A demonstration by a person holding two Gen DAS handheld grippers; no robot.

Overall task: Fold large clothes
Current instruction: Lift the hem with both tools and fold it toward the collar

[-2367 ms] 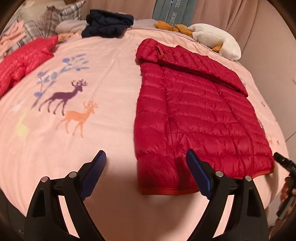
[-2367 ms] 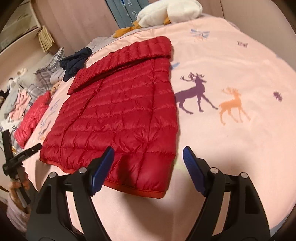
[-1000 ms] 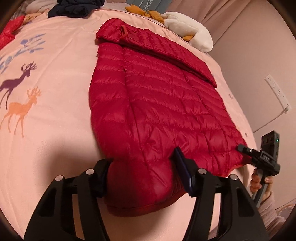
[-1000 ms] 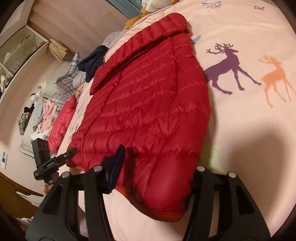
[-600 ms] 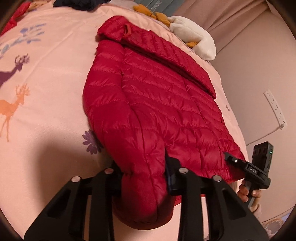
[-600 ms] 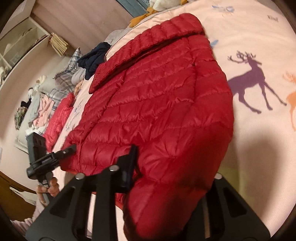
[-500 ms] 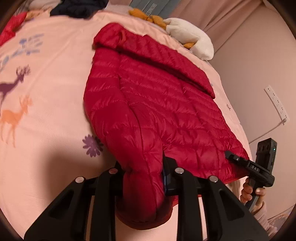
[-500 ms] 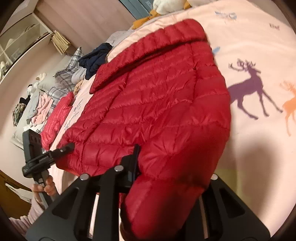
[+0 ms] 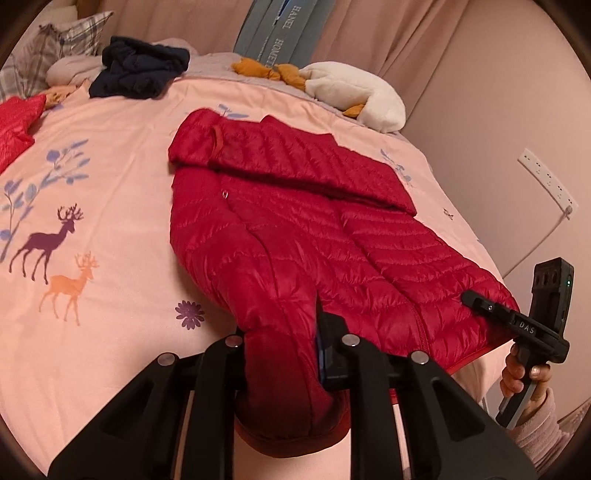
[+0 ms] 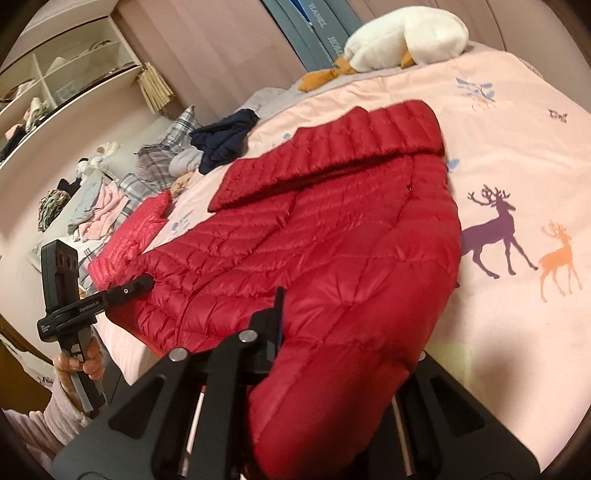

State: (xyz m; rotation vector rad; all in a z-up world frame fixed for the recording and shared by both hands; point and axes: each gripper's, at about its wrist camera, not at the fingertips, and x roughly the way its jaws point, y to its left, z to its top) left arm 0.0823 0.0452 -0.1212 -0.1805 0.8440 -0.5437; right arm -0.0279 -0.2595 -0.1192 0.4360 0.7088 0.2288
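Jacket: a puffy red quilted jacket (image 9: 295,229) lies on the bed, long way from the near edge up to the far edge, collar end far away.
Left gripper (image 9: 284,354): its jaws are closing, and a near bottom corner of the jacket is bunched between them and lifted off the cover.
Right gripper (image 10: 343,354): its jaws are squeezed tight on the other near corner, also lifted.
Bed: a pink bed cover with deer pictures (image 9: 110,206).
Far edge: a white stuffed goose toy (image 10: 406,33) and a dark blue heap of clothes (image 9: 140,66).
Room: pink curtains and open shelves.
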